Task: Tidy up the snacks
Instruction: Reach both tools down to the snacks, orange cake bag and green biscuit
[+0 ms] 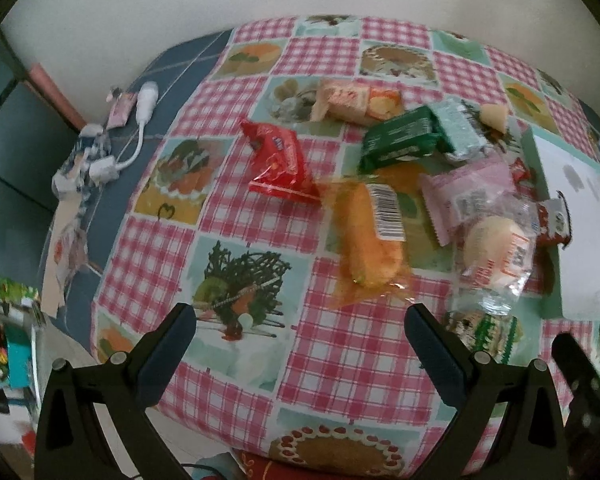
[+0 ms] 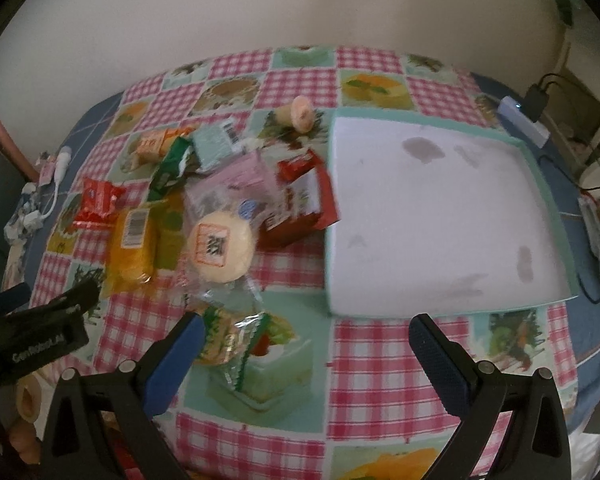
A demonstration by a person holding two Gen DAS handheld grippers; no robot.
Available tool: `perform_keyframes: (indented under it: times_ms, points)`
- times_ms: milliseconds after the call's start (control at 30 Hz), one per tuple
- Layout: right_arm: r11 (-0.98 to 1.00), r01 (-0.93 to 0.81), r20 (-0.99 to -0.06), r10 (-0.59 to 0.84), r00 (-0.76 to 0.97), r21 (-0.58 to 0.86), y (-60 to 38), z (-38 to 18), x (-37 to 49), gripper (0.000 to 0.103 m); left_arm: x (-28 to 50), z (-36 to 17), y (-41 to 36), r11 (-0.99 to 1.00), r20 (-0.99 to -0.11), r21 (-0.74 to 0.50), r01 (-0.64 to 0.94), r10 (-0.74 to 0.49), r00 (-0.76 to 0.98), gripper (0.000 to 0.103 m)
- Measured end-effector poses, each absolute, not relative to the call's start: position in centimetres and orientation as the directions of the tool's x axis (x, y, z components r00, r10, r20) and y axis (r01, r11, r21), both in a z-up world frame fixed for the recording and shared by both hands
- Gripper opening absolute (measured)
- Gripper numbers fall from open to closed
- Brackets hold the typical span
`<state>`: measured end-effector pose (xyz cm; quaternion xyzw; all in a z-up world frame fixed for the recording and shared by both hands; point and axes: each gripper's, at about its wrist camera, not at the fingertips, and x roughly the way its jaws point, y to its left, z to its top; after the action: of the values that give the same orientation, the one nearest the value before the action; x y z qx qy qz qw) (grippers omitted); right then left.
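Several wrapped snacks lie in a loose pile on the checked tablecloth point(image 1: 360, 356). Among them are a red packet point(image 1: 278, 160), a yellow cake bar point(image 1: 374, 240), a green packet point(image 1: 400, 138) and a round white bun point(image 1: 496, 246). The bun point(image 2: 222, 246) and the cake bar point(image 2: 134, 240) also show in the right wrist view. A shallow white box with a mint rim point(image 2: 432, 216) stands right of the pile, empty. My left gripper point(image 1: 300, 344) is open and empty, near the cake bar. My right gripper point(image 2: 304, 348) is open and empty, above a green-and-clear packet point(image 2: 236, 340).
A white cable and adapter point(image 1: 136, 132) lie on the blue table part at the left. A power strip with a black plug point(image 2: 528, 116) and cables lie right of the box. A wall stands behind the table.
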<state>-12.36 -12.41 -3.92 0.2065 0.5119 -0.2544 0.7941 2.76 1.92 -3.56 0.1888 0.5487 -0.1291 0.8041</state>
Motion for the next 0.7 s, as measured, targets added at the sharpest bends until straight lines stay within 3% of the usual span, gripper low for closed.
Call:
perform_keyframes:
  times_ms: [367,700]
  points:
    - [0.808,0.571,-0.956,-0.035,0.290,0.143,-10.4,-7.1,-8.9,0.103,4.6,-5.0,3.1,0.914,-0.948,0.085,0.397,-0.049,0.316,0.103]
    - [0.818,0.559,-0.976,0.010,0.218,0.133,-8.7,-10.0,-6.4,0.103,6.3,-5.9,2.4,0.908,-0.955,0.026,0.419,-0.102,0.279,0.103]
